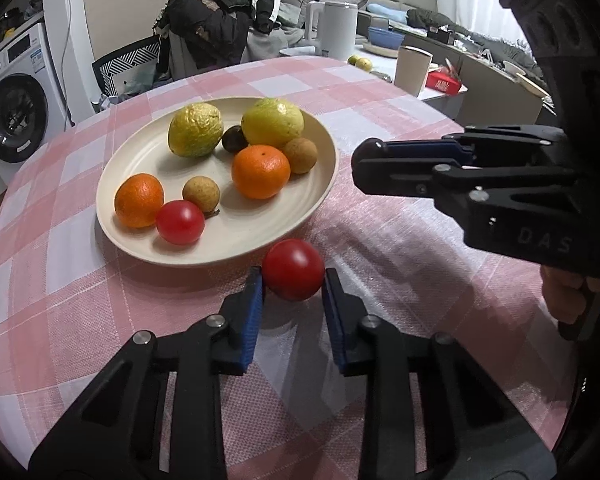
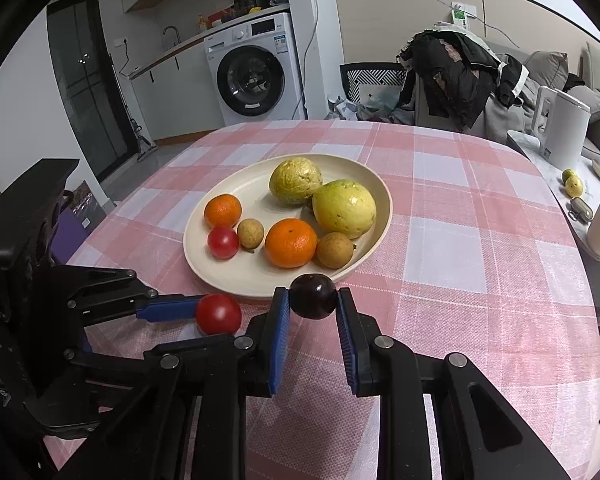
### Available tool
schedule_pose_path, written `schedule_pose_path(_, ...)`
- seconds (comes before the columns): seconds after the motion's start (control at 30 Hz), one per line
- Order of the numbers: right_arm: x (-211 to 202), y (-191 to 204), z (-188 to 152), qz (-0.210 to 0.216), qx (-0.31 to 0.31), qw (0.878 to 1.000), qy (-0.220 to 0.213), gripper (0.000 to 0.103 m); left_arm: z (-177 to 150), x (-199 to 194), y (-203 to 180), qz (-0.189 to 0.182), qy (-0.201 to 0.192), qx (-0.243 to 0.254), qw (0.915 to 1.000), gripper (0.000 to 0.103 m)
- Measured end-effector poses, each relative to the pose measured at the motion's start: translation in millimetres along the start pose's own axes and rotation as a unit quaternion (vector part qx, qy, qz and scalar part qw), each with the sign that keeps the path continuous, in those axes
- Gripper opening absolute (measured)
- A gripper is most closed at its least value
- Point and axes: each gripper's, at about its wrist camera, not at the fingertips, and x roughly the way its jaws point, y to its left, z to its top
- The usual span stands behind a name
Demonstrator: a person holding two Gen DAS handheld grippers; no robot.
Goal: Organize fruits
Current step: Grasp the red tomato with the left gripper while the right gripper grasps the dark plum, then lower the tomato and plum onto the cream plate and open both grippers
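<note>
a red tomato (image 1: pixel 293 269) is being pinched by the left gripper (image 1: pixel 293 280), at 6 o'clock of the plate (image 1: pixel 140 152); a dark plum (image 2: pixel 313 296) is being pinched by the right gripper (image 2: pixel 313 300).

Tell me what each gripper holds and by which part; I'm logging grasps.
The left gripper pinches a red tomato by its two sides. The right gripper pinches a small dark round fruit the same way, across its middle.
</note>
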Motion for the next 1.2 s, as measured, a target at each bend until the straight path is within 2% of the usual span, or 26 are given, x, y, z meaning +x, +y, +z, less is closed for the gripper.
schedule_pose_path(0.17, -5, 2, 2, 0.006, 0.001, 1.0, -0.016, 0.024, 1, -20, 7, 0.005, -0.03, -0.013, 0.9995, 0.026)
schedule_pose_path(0.53, -10, 11, 12, 0.033, 0.007, 0.999, -0.042, 0.024, 12, -44, 41, 0.033, -0.061, -0.057, 0.996, 0.026)
schedule_pose_path(0.83, -7, 13, 30, 0.035, 0.007, 0.998, -0.053, 0.024, 28, -49, 65, 0.056, -0.072, -0.078, 0.9928, 0.026)
schedule_pose_path(1.2, 10, 12, 45, 0.042, 0.026, 0.998, -0.042, 0.024, 46, -36, 76, 0.077, -0.067, -0.073, 0.9921, 0.026)
